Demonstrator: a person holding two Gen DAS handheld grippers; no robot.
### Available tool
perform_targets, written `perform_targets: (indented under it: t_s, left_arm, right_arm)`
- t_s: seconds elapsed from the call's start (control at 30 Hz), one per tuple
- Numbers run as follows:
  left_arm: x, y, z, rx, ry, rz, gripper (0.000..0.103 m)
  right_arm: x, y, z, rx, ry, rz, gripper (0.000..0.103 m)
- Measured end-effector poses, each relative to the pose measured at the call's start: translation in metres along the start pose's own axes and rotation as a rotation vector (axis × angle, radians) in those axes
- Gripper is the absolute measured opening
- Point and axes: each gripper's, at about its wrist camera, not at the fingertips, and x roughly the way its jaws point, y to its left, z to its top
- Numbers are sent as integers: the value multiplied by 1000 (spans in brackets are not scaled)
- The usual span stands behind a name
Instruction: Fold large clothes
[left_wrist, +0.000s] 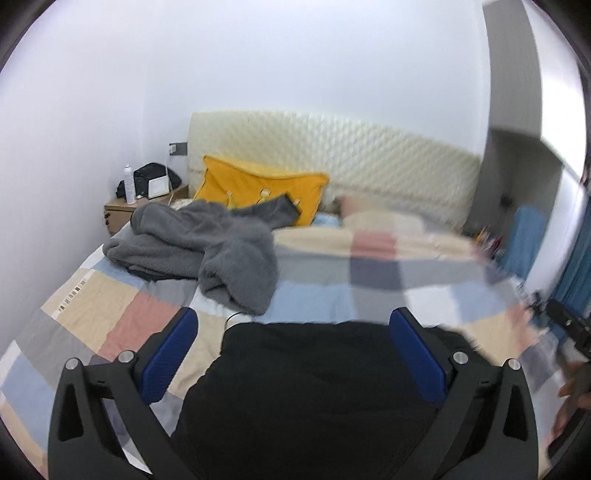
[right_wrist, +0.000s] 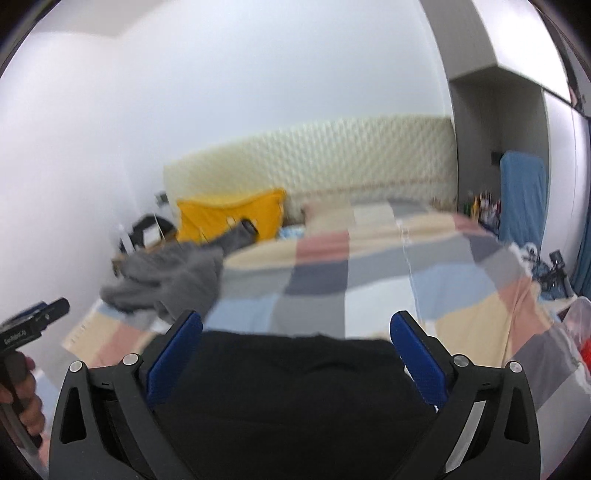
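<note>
Left hand-held gripper released, blue pads wide apart, above a black garment lying flat on the bed. Right hand-held gripper likewise spread and gripping nothing, over the same garment. Farther back, grey fleece heaped near a yellow pillow, against the headboard.

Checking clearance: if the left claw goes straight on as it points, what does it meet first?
Probably the black garment lying right below the open left claw; beyond it the patchwork quilt. Depth is unclear.
</note>
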Motion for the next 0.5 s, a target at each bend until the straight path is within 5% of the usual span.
perform_targets:
  t_s: [0.27,0.5]
  left_arm:
    - [-99,2,21,-77,-86,10,103]
    - [-180,-7,21,-78,-164,-26,103]
  right_arm:
    - [-115,42,38,-2,-156,37,103]
    - [-196,77,40,-35,-263,82,103]
